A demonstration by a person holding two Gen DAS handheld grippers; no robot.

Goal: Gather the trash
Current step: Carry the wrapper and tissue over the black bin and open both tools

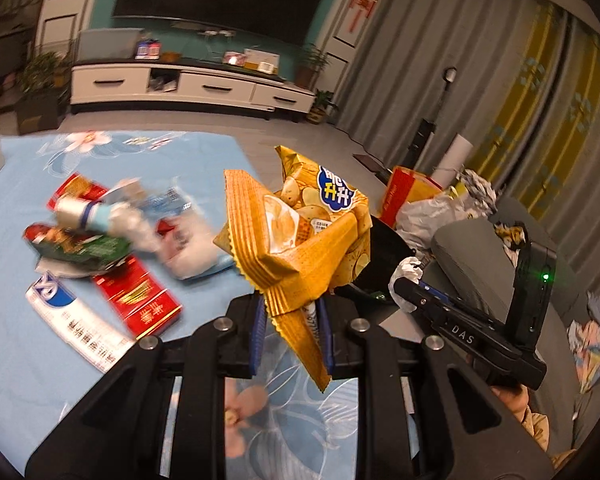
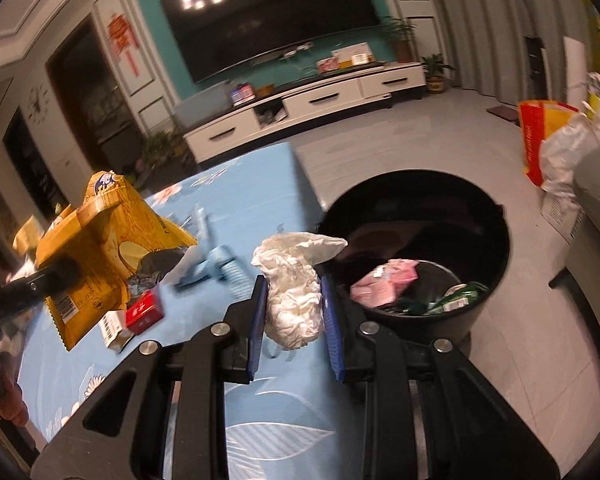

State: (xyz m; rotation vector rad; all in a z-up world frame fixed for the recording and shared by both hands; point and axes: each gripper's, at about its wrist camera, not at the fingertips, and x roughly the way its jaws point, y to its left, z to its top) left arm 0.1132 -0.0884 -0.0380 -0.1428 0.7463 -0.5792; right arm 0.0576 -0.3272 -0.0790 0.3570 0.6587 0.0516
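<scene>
Left tool (image 1: 292, 336) pinches the yellow chip bag (image 1: 300, 248) by its bottom edge, held up over the blue tabletop (image 1: 28, 184); the bag blocks most of the black bin (image 1: 384, 248) behind it. Right tool (image 2: 294, 320) is clamped snug on a crumpled white tissue (image 2: 294, 284), just short of the bin (image 2: 420, 216), whose far side is lost in shadow. Pink and green wrappers (image 2: 384, 284) lie inside. The litter pile (image 1: 112, 236) on the tabletop is smeared with blur, labels unreadable. A hand (image 2: 4, 396) is cut off at the frame edge.
</scene>
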